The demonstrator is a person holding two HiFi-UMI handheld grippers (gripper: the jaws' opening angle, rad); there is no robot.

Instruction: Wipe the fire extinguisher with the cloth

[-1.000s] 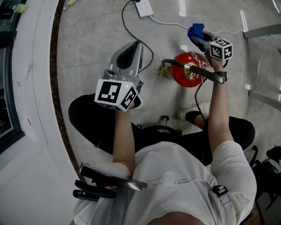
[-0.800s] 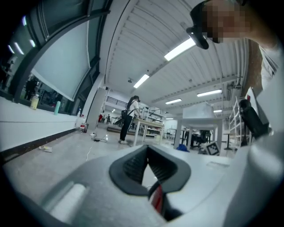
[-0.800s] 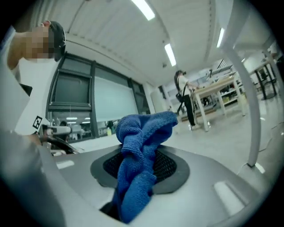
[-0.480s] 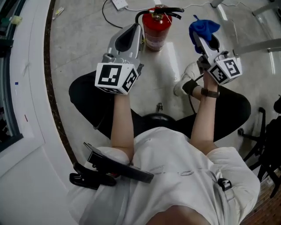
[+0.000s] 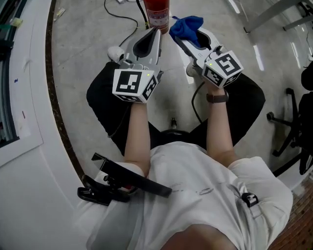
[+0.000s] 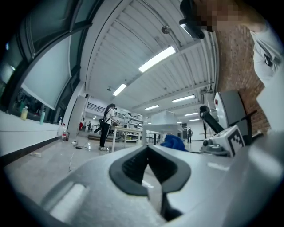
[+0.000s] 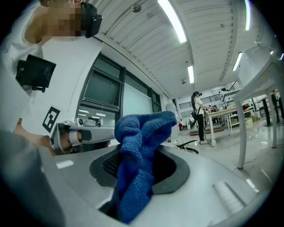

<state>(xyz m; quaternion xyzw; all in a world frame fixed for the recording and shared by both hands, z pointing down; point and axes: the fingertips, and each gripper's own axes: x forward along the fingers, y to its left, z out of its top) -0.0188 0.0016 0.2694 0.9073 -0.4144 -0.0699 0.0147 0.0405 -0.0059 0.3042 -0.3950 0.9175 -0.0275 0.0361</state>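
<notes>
Right gripper [image 5: 182,38]: fingers clenched on blue cloth [image 7: 137,164]. Left gripper [image 6: 148,155]: fingers closed, empty. Fire extinguisher [image 5: 157,12]: now at 12 o'clock, no longer beside the cloth; wiping apparently paused.

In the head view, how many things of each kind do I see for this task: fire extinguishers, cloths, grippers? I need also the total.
fire extinguisher, red: 1
cloth, blue, held in the right jaws: 1
grippers, left gripper and right gripper: 2
total: 4
</notes>
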